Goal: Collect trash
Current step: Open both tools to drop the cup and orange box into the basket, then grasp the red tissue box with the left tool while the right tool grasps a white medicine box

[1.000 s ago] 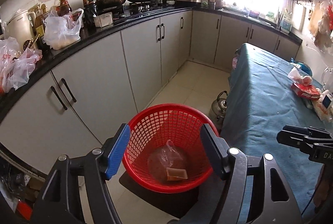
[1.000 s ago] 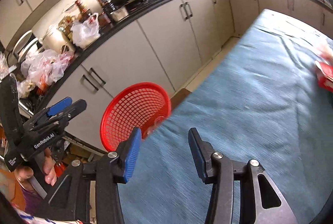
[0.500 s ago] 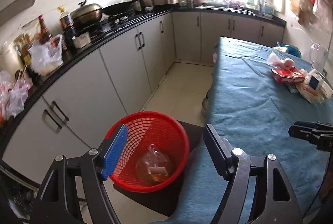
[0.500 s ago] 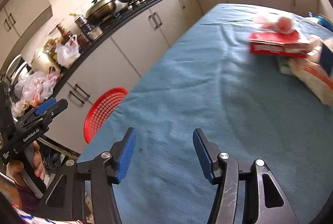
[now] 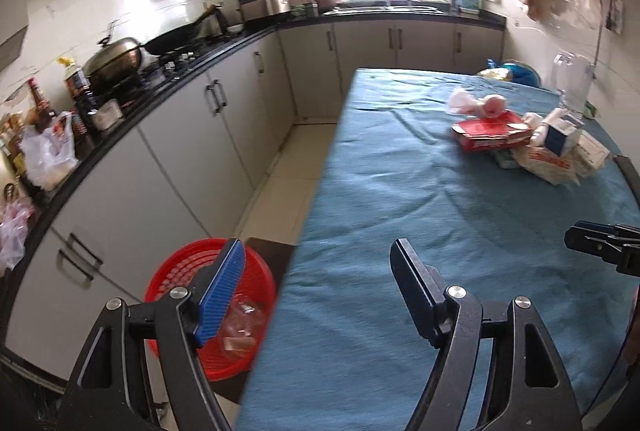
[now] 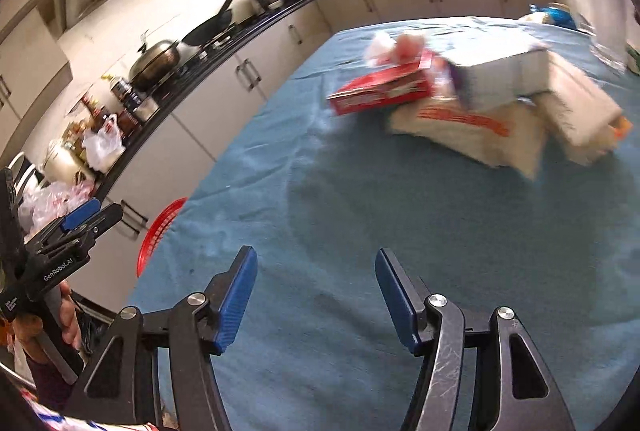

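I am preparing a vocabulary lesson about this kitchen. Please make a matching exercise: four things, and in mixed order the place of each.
Things:
1. round red plastic mesh basket
2. flat red cardboard box
3. shiny metal lidded wok
4. white plastic bag

Places:
A. on the stove
B. on the floor beside the table
C. on the black countertop, near bottles
D. on the blue tablecloth

Pairs: 1-B, 2-D, 3-A, 4-C

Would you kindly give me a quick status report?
Left gripper open, empty. Right gripper just been opening, empty. Boxes on table; red basket holds trash. Path clear.
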Tool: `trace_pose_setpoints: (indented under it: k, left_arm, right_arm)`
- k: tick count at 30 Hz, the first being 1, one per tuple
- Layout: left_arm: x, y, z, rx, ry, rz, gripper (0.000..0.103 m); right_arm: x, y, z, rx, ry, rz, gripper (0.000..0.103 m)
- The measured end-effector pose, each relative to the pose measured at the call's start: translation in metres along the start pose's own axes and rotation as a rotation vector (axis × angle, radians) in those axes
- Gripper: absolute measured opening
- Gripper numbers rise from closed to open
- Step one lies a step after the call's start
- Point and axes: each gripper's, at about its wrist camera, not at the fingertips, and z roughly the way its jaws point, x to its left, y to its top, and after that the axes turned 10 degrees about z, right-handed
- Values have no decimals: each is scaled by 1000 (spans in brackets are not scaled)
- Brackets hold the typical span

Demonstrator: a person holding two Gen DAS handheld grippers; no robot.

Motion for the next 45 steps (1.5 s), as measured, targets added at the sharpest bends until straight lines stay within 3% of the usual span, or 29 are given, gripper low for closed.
trace_pose_setpoints:
  k: [10, 14, 18, 22, 29, 36, 45]
  left_arm:
    - [-60, 40, 22, -7, -183, 33, 74]
    - [-78, 55, 39, -1, -300, 6, 74]
    - [-85, 71, 65, 24, -450, -117, 80]
    - [-85, 83, 97, 53, -553, -250, 82]
    - [-94, 100, 163, 140, -725, -470, 83]
    - [-104, 102, 209, 194, -848, -673, 86]
    - [-122, 122, 230, 190, -891, -733, 87]
  right_arm:
    - [-69, 8, -48, -79, -78, 118, 68]
    - [-91, 12, -62, -110, -81, 161, 69]
    - [-106, 18, -71, -138, -68, 186, 71]
    - [-111, 27, -77, -176, -65, 195, 79]
    - [-126, 41, -72, -191, -8, 251, 80]
    - [-143, 50, -70, -205, 70, 330, 80]
    - [-146, 55, -68, -212, 93, 346, 81]
